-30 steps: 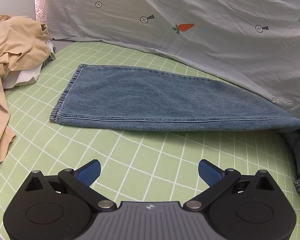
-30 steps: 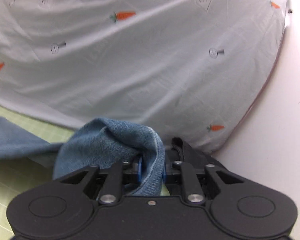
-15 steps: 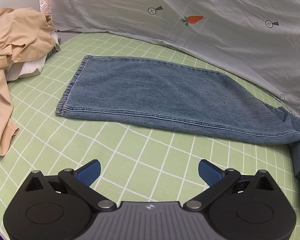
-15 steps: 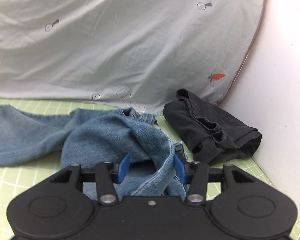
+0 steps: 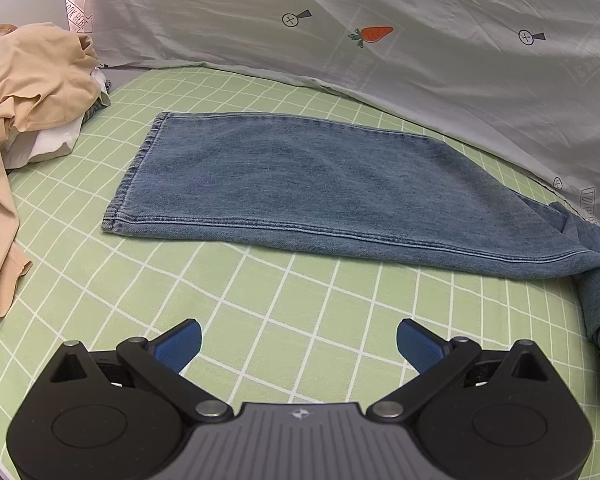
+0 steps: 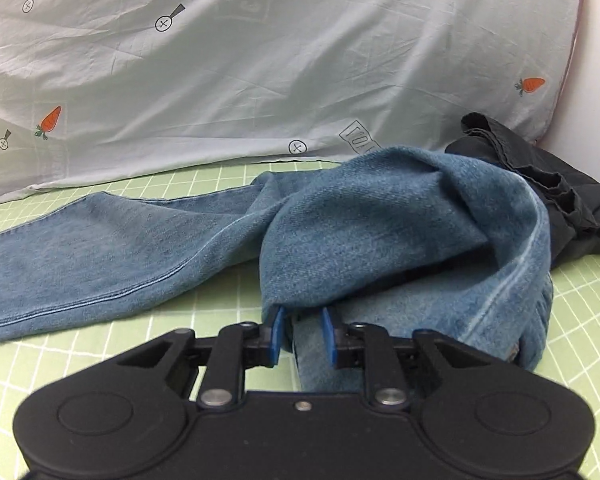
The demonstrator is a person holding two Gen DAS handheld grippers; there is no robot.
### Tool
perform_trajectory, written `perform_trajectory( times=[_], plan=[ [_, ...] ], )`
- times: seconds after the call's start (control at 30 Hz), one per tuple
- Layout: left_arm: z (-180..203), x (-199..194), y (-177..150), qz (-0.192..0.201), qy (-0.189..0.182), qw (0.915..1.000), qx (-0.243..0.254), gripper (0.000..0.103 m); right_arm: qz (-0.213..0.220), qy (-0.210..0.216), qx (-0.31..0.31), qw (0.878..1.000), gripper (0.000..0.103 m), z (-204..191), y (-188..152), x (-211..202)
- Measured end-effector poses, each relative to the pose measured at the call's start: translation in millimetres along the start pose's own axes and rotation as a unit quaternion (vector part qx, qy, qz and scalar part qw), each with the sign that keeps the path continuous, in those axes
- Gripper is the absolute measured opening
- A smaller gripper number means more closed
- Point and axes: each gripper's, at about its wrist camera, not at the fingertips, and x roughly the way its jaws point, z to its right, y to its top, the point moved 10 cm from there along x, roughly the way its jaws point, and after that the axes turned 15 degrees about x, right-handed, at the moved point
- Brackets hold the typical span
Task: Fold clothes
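Note:
Blue jeans (image 5: 300, 184) lie folded lengthwise on the green checked bedsheet (image 5: 260, 300), hem at the left, waist end bunched at the right edge. My left gripper (image 5: 298, 334) hovers open over bare sheet in front of the jeans, with nothing between its blue pads. In the right wrist view the waist end of the jeans (image 6: 380, 220) humps up and drapes over my right gripper (image 6: 302, 320). Its jaws are closing, narrow, with a fold of denim between the pads; the fingertips are hidden under the cloth.
A pale grey duvet with carrot prints (image 5: 420, 40) rises behind the jeans. A heap of beige clothing (image 5: 28, 80) on something white (image 5: 52, 144) sits at the far left. A folded black garment (image 6: 540, 184) lies right of the waist end, by a white wall.
My right gripper sank toward the bed, let its jaws out around the bunched denim, then narrowed them on it again. The raised waist end came down and the leg settled flat. The left gripper stayed put.

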Motion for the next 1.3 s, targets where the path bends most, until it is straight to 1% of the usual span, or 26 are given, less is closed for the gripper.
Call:
perform_trajectory(
  times=[0.17, 0.2, 0.27, 0.33, 0.43, 0.5, 0.57, 0.6, 0.63, 0.67, 0.7, 0.77, 0.83, 0.9, 0.93, 0.97, 1.0, 1.03, 1.1, 1.13, 1.17, 1.2, 1.23, 1.27, 1.3],
  plan=[
    [1.8, 1.3, 0.6, -0.001, -0.003, 1.0000, 0.002, 0.102, -0.002, 0.019, 0.010, 1.000, 0.023, -11.0, 1.9, -0.7],
    [2.6, 1.6, 0.9, -0.002, -0.004, 1.0000, 0.003, 0.102, -0.002, 0.022, 0.010, 1.000, 0.029, -12.6, -0.2, -2.9],
    [4.0, 2.7, 1.1, -0.002, -0.005, 1.0000, 0.005, 0.102, -0.004, 0.029, 0.007, 1.000, 0.034, -16.3, -5.2, -6.7],
    [4.4, 4.0, 0.6, -0.004, -0.007, 1.0000, 0.004, 0.102, -0.006, 0.028, -0.010, 1.000, 0.034, -20.3, -10.4, -5.7],
    [6.1, 5.4, -0.3, -0.007, -0.009, 0.9999, 0.004, 0.102, -0.020, 0.014, -0.021, 0.999, 0.029, -17.9, -12.7, 7.7],
    [7.2, 5.4, -0.6, -0.007, -0.010, 0.9999, 0.005, 0.102, -0.028, 0.011, -0.017, 0.999, 0.026, -15.5, -12.5, 16.1],
    [6.1, 5.4, -0.6, -0.006, -0.010, 0.9999, 0.004, 0.102, -0.035, 0.010, -0.027, 0.999, 0.024, -16.5, -14.5, 21.7],
    [5.5, 5.2, -0.6, -0.006, -0.010, 0.9999, 0.003, 0.102, -0.038, 0.014, -0.028, 0.999, 0.019, -17.2, -14.5, 21.3],
    [5.7, 5.0, -0.5, -0.006, -0.010, 0.9999, 0.002, 0.102, -0.040, 0.021, -0.025, 0.999, 0.018, -17.7, -13.6, 18.3],
    [5.0, 4.8, -0.8, -0.006, -0.009, 0.9999, 0.000, 0.102, -0.041, 0.028, -0.022, 0.998, 0.014, -18.2, -12.6, 15.4],
    [4.3, 4.6, -1.0, -0.006, -0.009, 0.9999, -0.002, 0.102, -0.043, 0.036, -0.019, 0.998, 0.007, -18.7, -11.6, 12.4],
    [2.7, 5.0, -1.1, -0.006, -0.008, 0.9999, -0.006, 0.102, -0.043, 0.049, -0.011, 0.998, 0.007, -19.4, -7.3, 4.2],
    [1.6, 6.3, -1.7, -0.009, -0.009, 0.9999, -0.010, 0.102, -0.033, 0.064, 0.006, 0.997, 0.006, -20.1, 4.6, -11.5],
    [1.8, 8.2, -2.1, -0.011, -0.011, 0.9998, -0.011, 0.102, -0.021, 0.106, 0.021, 0.994, 0.002, -26.7, 21.2, -34.7],
    [2.5, 9.2, -2.4, -0.013, -0.012, 0.9998, -0.011, 0.102, -0.011, 0.129, 0.023, 0.991, 0.002, -31.6, 30.8, -48.3],
    [3.1, 9.9, -2.2, -0.014, -0.013, 0.9998, -0.010, 0.102, -0.002, 0.153, 0.025, 0.988, 0.002, -36.5, 40.5, -62.2],
    [4.0, 10.3, -1.9, -0.014, -0.013, 0.9998, -0.008, 0.102, 0.002, 0.189, 0.048, 0.981, 0.002, -38.2, 49.7, -74.8],
    [4.9, 10.3, -1.7, -0.013, -0.014, 0.9998, -0.006, 0.102, 0.001, 0.235, 0.091, 0.968, 0.002, -36.7, 59.2, -86.8],
    [5.5, 10.4, -1.5, -0.013, -0.013, 0.9998, -0.005, 0.102, -0.013, 0.312, 0.170, 0.935, 0.002, -32.4, 69.0, -96.7],
    [5.4, 10.4, -1.6, -0.013, -0.012, 0.9998, -0.005, 0.102, -0.023, 0.341, 0.210, 0.916, 0.002, -27.9, 69.0, -95.9],
    [5.1, 10.6, -1.7, -0.013, -0.011, 0.9998, -0.005, 0.102, -0.034, 0.349, 0.236, 0.906, 0.002, -24.3, 64.4, -88.1],
    [4.3, 11.2, -1.9, -0.014, -0.011, 0.9998, -0.008, 0.102, -0.046, 0.326, 0.230, 0.916, 0.002, -21.8, 52.6, -74.5],
    [3.4, 11.6, -2.2, -0.015, -0.011, 0.9998, -0.011, 0.102, -0.058, 0.273, 0.194, 0.940, 0.002, -18.7, 33.7, -56.9],
    [2.6, 11.6, -2.3, -0.015, -0.010, 0.9998, -0.013, 0.102, -0.080, 0.219, 0.159, 0.959, 0.003, -14.8, 12.7, -39.0],
    [1.7, 11.3, -2.4, -0.014, -0.009, 0.9998, -0.013, 0.102, -0.110, 0.175, 0.135, 0.969, 0.004, -10.4, -8.1, -22.8]
  ],
)
